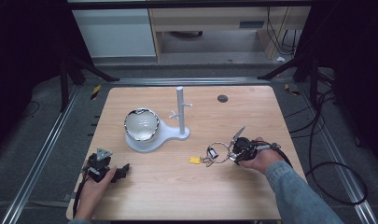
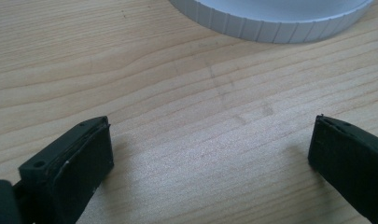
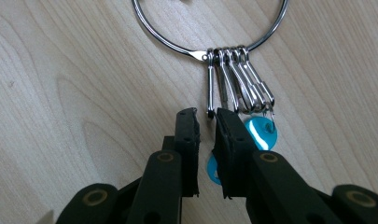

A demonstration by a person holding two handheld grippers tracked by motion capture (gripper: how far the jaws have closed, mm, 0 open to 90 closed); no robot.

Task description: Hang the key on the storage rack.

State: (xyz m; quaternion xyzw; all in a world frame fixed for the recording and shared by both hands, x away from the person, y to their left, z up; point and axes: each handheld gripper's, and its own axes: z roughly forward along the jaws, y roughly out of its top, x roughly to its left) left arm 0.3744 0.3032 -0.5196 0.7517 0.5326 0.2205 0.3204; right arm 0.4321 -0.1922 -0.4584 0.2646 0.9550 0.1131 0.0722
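A metal key ring point(image 1: 218, 152) point(image 3: 177, 44) lies flat on the wooden table point(image 1: 177, 196), right of centre. Several silver clips point(image 3: 238, 81) hang on it; one carries a blue round tag point(image 3: 261, 132), and a yellow tag point(image 1: 194, 160) lies at its left. My right gripper point(image 1: 234, 153) point(image 3: 206, 114) is at the clips with its jaws almost together. Another blue tag point(image 3: 212, 169) shows in the narrow gap, mostly under the right jaw, and nothing is clearly pinched. My left gripper point(image 1: 123, 170) point(image 2: 210, 149) rests open on the bare table at the front left.
A white stand point(image 1: 181, 112) with a pole and short pegs rises from a rounded base point(image 1: 147, 142) point(image 2: 275, 21) behind centre. A shiny bowl point(image 1: 141, 123) sits on that base. A small dark disc point(image 1: 222, 98) lies at the back right. Cables trail off the right edge.
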